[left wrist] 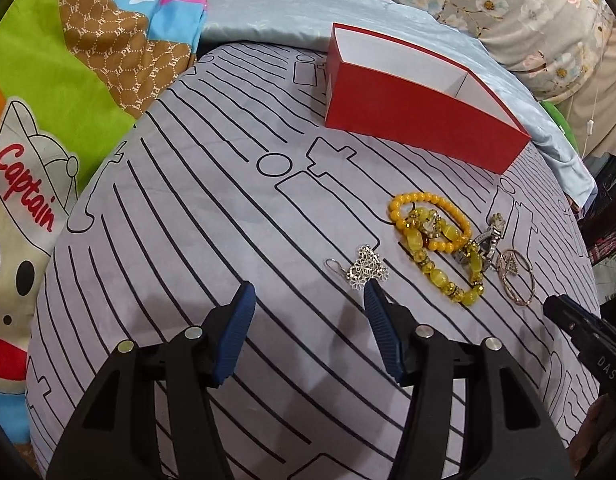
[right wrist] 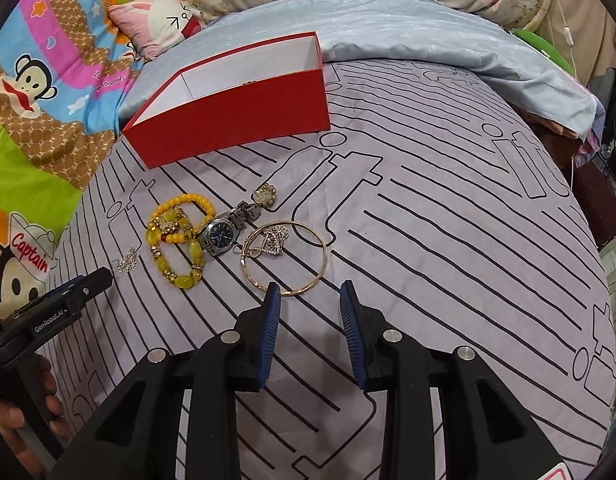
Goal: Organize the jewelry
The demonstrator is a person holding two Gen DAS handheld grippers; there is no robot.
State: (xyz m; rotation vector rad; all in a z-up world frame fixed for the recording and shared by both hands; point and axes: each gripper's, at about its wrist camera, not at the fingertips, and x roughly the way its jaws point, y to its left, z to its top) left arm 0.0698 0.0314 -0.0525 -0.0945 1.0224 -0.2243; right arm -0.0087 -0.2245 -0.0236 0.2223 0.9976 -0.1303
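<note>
The floor of the open red cardboard box with white lining (left wrist: 408,108) is hidden behind its near wall in both views; only a small speck is glimpsed above that wall from the right wrist, too small to be identified. In the left wrist view the silver wristwatch with dark dial (left wrist: 478,250) is largely covered by the yellow glass-bead bracelet (left wrist: 448,272), and the right claw (left wrist: 564,312) is cut off by the picture's edge. The tangled charms inside the thin gold bangle (right wrist: 308,276) cannot be told apart.
</note>
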